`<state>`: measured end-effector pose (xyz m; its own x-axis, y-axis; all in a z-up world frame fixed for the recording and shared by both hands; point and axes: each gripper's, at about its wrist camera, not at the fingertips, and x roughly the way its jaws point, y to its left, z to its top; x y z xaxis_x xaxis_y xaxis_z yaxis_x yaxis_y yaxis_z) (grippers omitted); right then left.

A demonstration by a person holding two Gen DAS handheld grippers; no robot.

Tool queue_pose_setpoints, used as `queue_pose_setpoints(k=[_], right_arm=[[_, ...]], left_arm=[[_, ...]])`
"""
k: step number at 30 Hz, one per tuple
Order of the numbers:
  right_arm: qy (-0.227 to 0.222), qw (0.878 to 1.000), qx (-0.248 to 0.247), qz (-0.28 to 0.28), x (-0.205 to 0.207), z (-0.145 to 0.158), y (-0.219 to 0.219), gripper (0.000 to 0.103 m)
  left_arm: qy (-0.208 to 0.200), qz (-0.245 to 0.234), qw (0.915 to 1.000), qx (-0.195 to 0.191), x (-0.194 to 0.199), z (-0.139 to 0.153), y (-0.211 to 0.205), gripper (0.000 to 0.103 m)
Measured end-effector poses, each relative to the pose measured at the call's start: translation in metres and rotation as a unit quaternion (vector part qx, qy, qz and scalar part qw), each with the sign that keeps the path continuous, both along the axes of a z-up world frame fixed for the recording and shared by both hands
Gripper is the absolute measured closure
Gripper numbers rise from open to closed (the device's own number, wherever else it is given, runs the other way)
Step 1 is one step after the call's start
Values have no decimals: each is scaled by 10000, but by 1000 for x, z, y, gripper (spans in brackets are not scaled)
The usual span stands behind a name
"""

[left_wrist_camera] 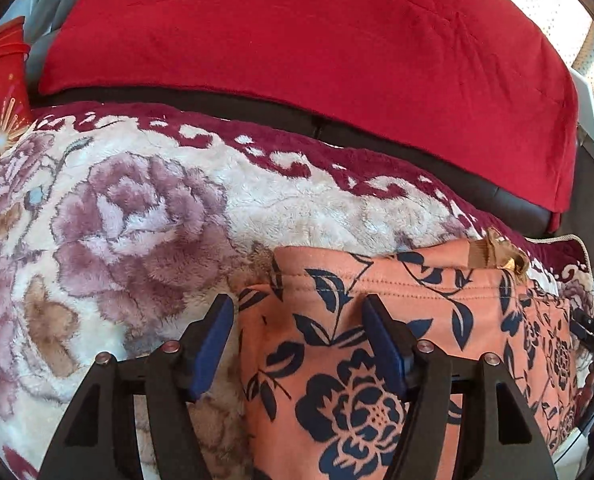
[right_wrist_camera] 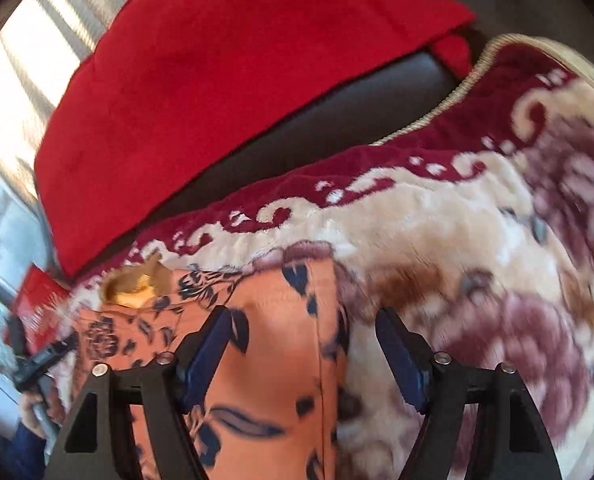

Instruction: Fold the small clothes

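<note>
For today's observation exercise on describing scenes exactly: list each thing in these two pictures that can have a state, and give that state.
Left gripper: open, over the garment's left edge, holding nothing.
Right gripper: open, over the garment's right edge, holding nothing.
Orange floral garment: lying on the blanket, at least partly folded.
Plush floral blanket: spread out under the garment.
Red cloth: draped over the dark backrest behind.

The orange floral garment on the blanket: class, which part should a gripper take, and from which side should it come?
Probably take the orange floral garment at its stitched top hem, near a corner. That doubled edge lies flat on the plush blanket, exposed along its far side. Each open gripper, left gripper and right gripper, could come down from above its own corner.
</note>
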<state>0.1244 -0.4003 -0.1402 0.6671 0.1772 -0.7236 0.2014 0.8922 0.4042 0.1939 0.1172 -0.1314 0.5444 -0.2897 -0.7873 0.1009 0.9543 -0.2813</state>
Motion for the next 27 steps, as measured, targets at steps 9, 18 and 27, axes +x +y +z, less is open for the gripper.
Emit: queue_pose_setpoints(k=[9,18,27], right_arm=[[-170,9909,-1337,29,4,38,34,97],[379,9972,-273,-582,15,-17,2,59],[-958,9928,709,-81,-101,56,50,25]], left_arm=[[-637,363,9969,284,-22,38,9,100],[0,772,9951,622,-1,0,17,53],[-955,453,9932,492,-105,63,14,32]])
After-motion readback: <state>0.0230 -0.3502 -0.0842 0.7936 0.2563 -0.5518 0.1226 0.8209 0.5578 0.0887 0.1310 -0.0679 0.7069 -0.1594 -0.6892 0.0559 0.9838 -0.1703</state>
